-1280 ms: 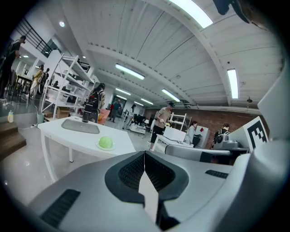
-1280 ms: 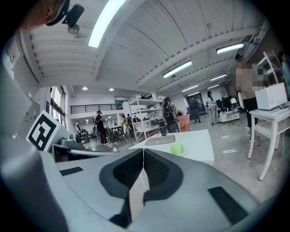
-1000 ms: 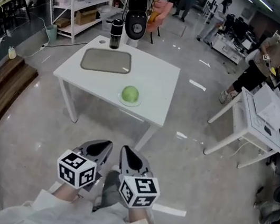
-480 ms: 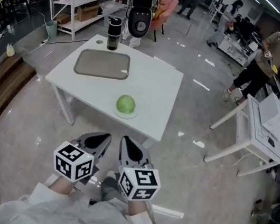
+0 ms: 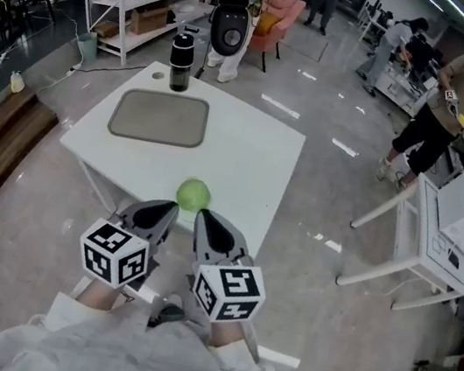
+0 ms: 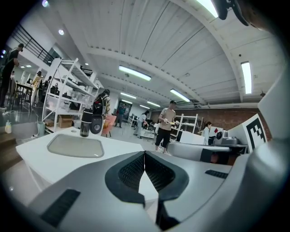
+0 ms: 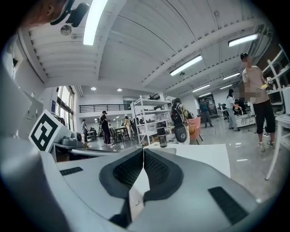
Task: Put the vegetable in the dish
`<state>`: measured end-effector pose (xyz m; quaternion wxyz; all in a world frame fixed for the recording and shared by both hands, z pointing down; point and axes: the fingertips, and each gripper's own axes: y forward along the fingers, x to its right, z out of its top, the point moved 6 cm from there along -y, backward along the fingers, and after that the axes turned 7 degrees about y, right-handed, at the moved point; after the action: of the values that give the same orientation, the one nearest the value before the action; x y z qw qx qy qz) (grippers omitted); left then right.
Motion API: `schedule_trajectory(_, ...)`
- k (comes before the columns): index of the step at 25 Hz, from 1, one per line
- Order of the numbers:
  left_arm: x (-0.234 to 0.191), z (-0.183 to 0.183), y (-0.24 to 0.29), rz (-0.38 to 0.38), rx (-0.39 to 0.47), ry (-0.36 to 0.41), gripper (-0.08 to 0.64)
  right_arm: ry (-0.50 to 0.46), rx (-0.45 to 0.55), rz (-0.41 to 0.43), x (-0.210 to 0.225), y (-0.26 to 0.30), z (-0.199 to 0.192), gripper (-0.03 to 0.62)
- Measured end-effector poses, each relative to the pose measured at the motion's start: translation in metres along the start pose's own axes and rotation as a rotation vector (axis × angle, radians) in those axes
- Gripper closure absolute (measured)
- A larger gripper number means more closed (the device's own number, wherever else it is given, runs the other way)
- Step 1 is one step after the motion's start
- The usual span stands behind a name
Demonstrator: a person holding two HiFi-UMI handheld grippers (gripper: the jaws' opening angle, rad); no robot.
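Table (image 5: pixel 246 156) and vegetable (image 5: pixel 193 193) — closer now

The vegetable (image 5: pixel 194 193) is a small round pale-green ball, looks like a little cabbage, sitting near the front edge of the white tabletop (image 5: pixel 247 152). The dish (image 5: pixel 159 117) is a shallow grey-beige rounded rectangle, lying flat toward the far left, well apart from it.

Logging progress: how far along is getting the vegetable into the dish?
Done: nothing; the green vegetable sits near the front edge of the table, apart from the empty grey dish. In hand: nothing; left gripper and right gripper are shut, empty, just short of it. Left: grasp, carry, place.
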<state>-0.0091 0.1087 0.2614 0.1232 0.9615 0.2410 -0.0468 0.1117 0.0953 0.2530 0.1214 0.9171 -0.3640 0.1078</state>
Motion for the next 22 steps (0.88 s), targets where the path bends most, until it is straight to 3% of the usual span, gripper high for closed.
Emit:
schedule_trajectory(8,-0.018,-0.009,0.031,0.043,-0.037,-0.031,0.551,0.03,-0.027,0.006,0.035,0.026,-0.002,0.577)
schedule_trajectory(22,-0.055,-0.012,0.062,0.005,-0.12,-0.044,0.551,0.068,-0.069,-0.046,0.053,0.063,-0.006,0.577)
